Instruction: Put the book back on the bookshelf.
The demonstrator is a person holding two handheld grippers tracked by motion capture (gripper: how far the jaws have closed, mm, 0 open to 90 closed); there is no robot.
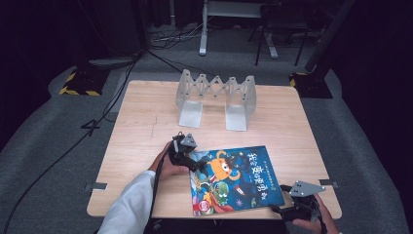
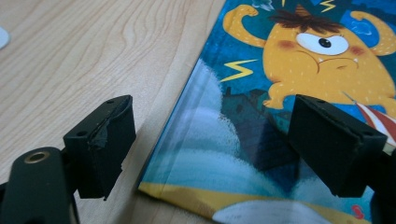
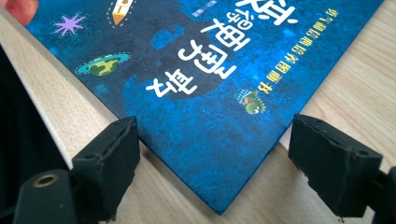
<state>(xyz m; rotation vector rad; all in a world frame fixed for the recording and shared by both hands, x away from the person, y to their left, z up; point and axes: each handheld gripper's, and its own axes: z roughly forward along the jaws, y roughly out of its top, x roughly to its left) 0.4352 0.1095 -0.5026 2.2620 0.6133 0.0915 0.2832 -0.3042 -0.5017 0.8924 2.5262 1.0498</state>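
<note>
A blue picture book (image 1: 236, 178) with an orange one-eyed monster on its cover lies flat near the table's front edge. My left gripper (image 1: 187, 156) is at the book's left edge, open. In the left gripper view the book's spine edge (image 2: 187, 116) runs between the two black jaws, one jaw over bare wood and one over the cover. My right gripper (image 1: 292, 207) is at the book's front right corner, open. In the right gripper view that corner of the book (image 3: 224, 207) points between the jaws, which straddle it without touching.
A grey folding book rack (image 1: 216, 97) stands at the back of the wooden table (image 1: 141, 126). Bare wood lies between the rack and the book. The table's front edge (image 3: 42, 98) runs close beside the book. Cables and stands sit on the floor beyond.
</note>
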